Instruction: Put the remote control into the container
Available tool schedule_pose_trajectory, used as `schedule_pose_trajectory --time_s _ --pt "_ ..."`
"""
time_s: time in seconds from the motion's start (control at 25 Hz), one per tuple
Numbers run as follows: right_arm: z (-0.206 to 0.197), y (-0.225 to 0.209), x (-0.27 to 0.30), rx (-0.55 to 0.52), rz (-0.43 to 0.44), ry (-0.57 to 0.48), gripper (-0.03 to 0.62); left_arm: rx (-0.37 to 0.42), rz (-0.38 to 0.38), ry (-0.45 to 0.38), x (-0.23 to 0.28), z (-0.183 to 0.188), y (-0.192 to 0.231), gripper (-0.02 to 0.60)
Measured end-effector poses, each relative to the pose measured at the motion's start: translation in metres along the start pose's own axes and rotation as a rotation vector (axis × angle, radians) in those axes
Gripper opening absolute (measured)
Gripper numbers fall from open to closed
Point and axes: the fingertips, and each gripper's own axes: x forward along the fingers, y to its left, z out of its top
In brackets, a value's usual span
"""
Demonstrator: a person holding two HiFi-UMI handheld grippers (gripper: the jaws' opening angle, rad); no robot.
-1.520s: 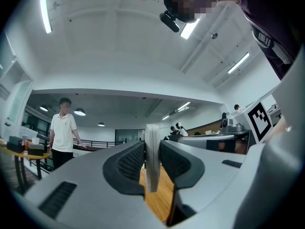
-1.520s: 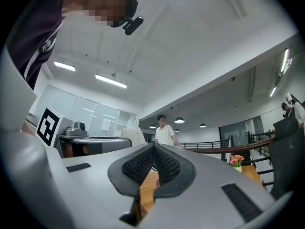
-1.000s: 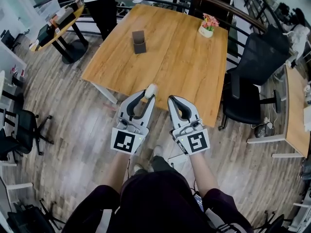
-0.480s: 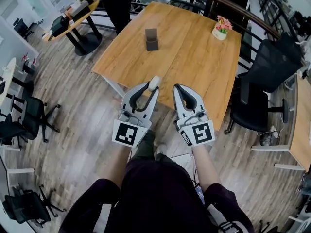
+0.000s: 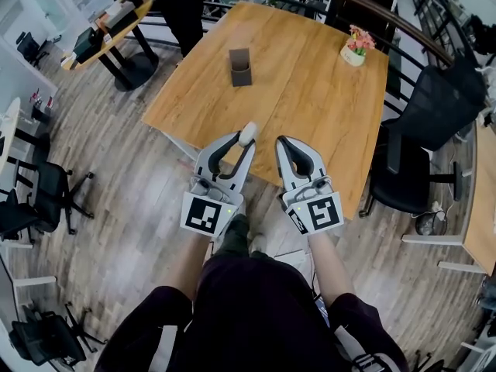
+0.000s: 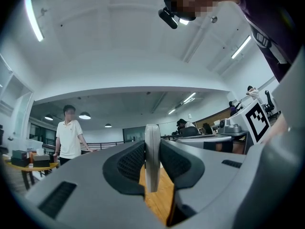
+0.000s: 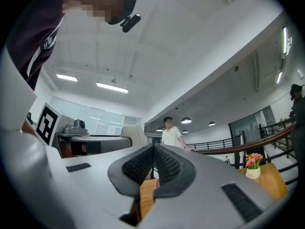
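**Remote control held in the left gripper, not yet at the container**

Remote control: a slim white bar, it sits pinched between the jaws of the left gripper, well short of the container, on the person's side of it. In the left gripper view the ribbed pads press on its two flat faces, so its thin edge faces the camera and its rounded end pokes out past the jaw tips. That grip leaves the free end leading, which suits lowering it endwise into a narrow opening.

The container is a small dark upright box standing alone on the wooden counter, toward the far left part of the top. From the head view it seems open at the top, though the angle is too poor to be sure. The near edge of the counter lies between the container and both grippers, which hang over the plank floor; the carry across looks to be the step in hand.

The right gripper rides just beside the left one, its jaws pressed together with nothing between them, apparently idle.

Farther from the container, a small flower pot sits at the counter's far right corner, and a standing person is beyond its far left edge.
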Motion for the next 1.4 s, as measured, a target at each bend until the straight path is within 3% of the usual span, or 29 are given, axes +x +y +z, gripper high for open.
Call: schedule_pose_trajectory --time_s 0.72,1.12,1.4 --pt "-0.056 -0.059 0.160 -0.009 -0.046 0.043 0.018 -0.069 -0.020 0.009 0.097 -0.067 0.144 0.104" --pt "-0.072 -0.087 0.221 -0.019 -0.094 0.068 0.018 -0.103 -0.066 0.006 0.140 -0.084 0.192 0.104" --pt "-0.075 -0.116 0.238 -0.014 -0.120 0.068 0.018 -0.111 -0.068 0.014 0.170 -0.091 0.201 0.104"
